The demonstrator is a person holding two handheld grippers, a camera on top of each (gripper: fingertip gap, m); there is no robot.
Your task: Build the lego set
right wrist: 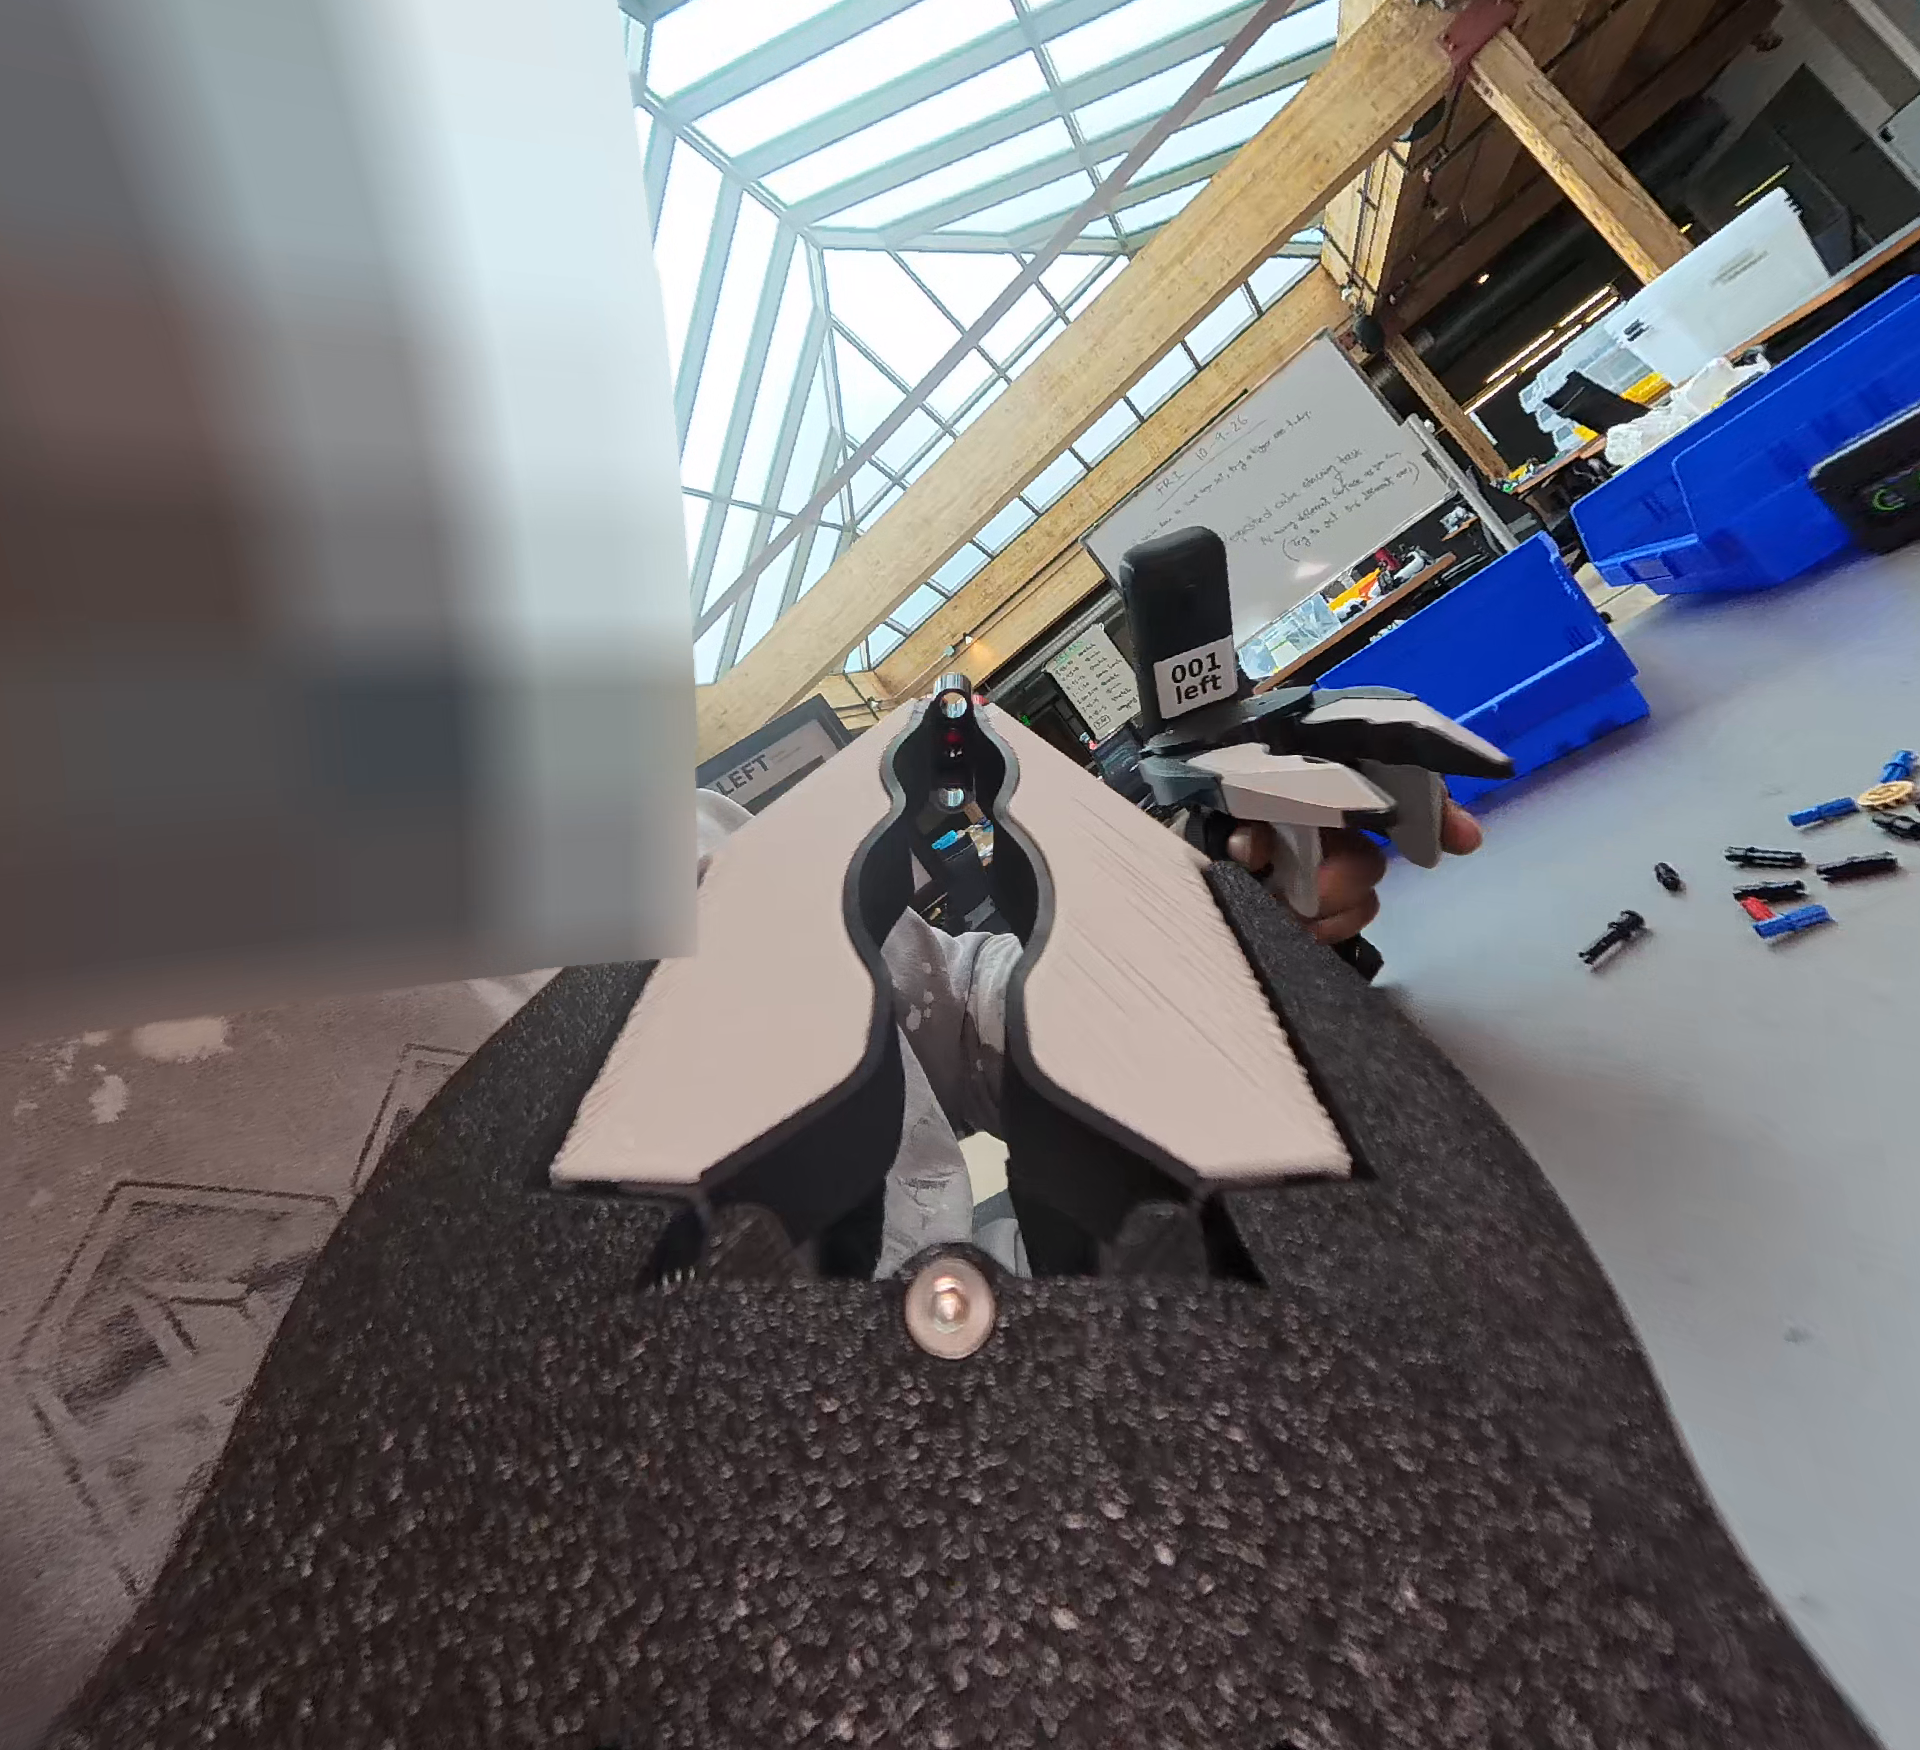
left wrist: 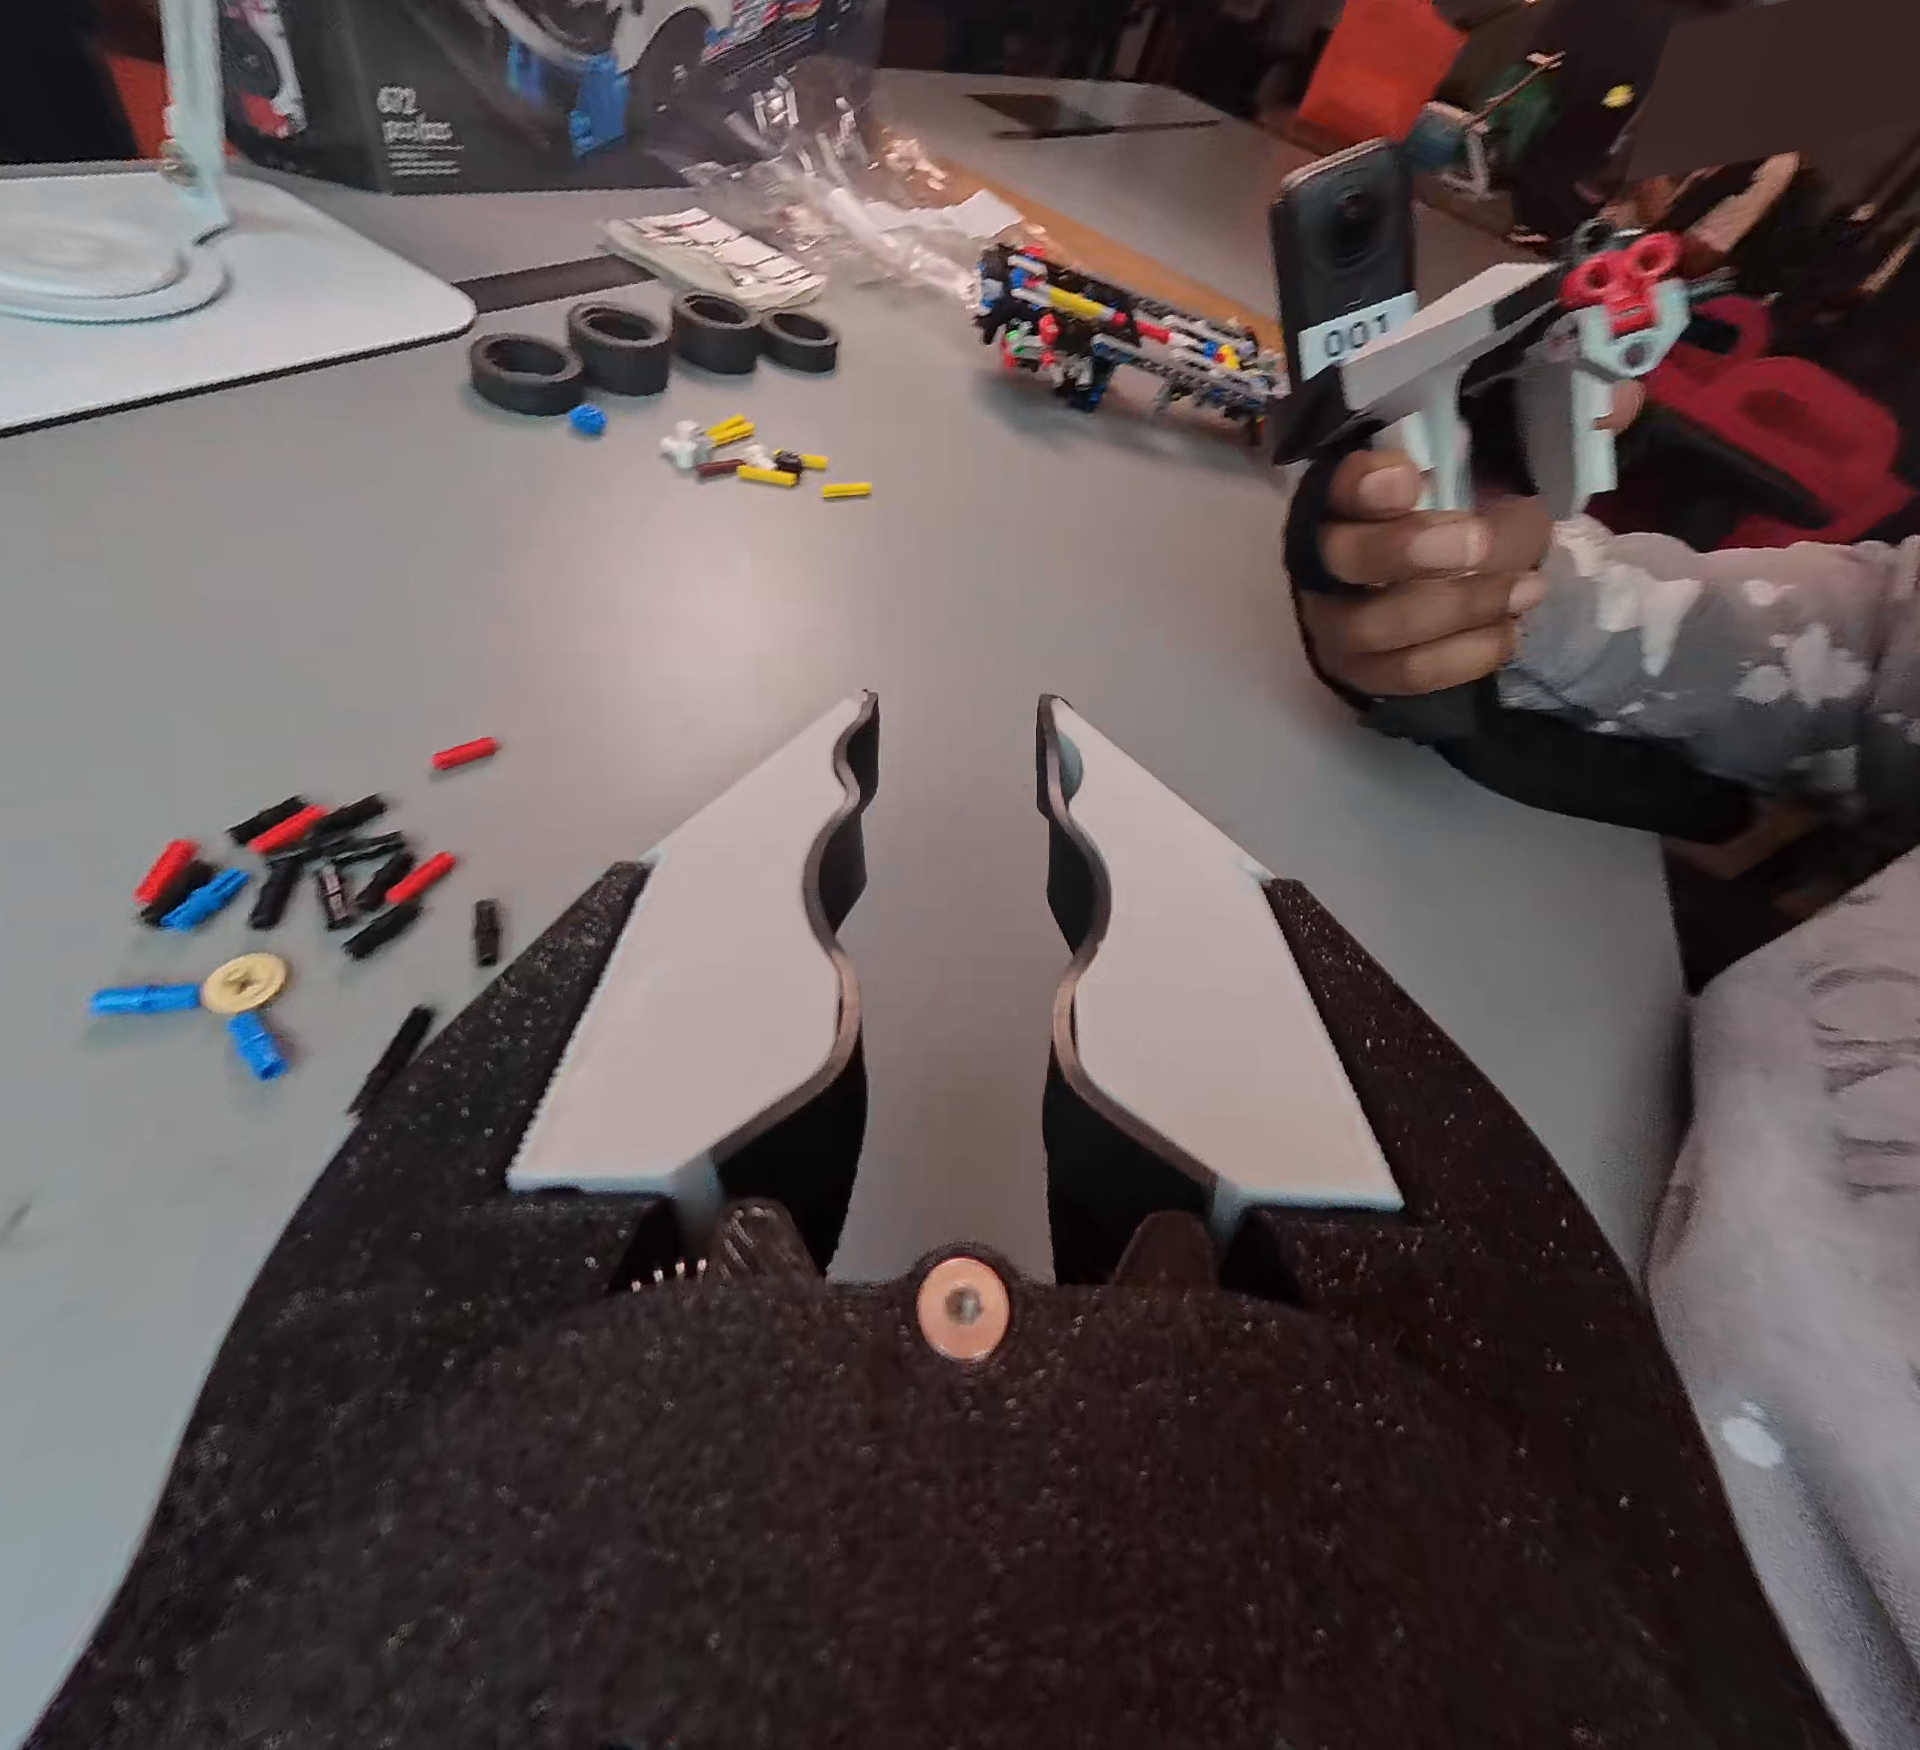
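Here the left gripper (left wrist: 957,713) hovers low over the grey desk (left wrist: 727,620), its fingers spread apart with nothing between them and bare desk showing through the gap. The right gripper (left wrist: 1621,318) is raised off the desk near its right edge, tilted upward, and its fingers are clenched on a small lego piece (left wrist: 1623,282), red and grey with round holes; in the right wrist view the same piece shows only as a thin sliver at the fingertips (right wrist: 951,724). A hand (left wrist: 1413,578) in a mottled grey sleeve holds that gripper's handle.

The partly built lego assembly (left wrist: 1127,339), a long multicoloured frame, lies on the desk toward the far right, just beyond the raised gripper. Four black tyres (left wrist: 655,344) sit in a row toward the far side, with a small scatter of yellow and white pins (left wrist: 758,459) just in front of them. Near the left edge lies a loose pile of black, red and blue pins (left wrist: 291,869) and a tan round piece (left wrist: 246,983). The set's box (left wrist: 561,7) stands at the far edge, clear bags (left wrist: 883,183) beside it.
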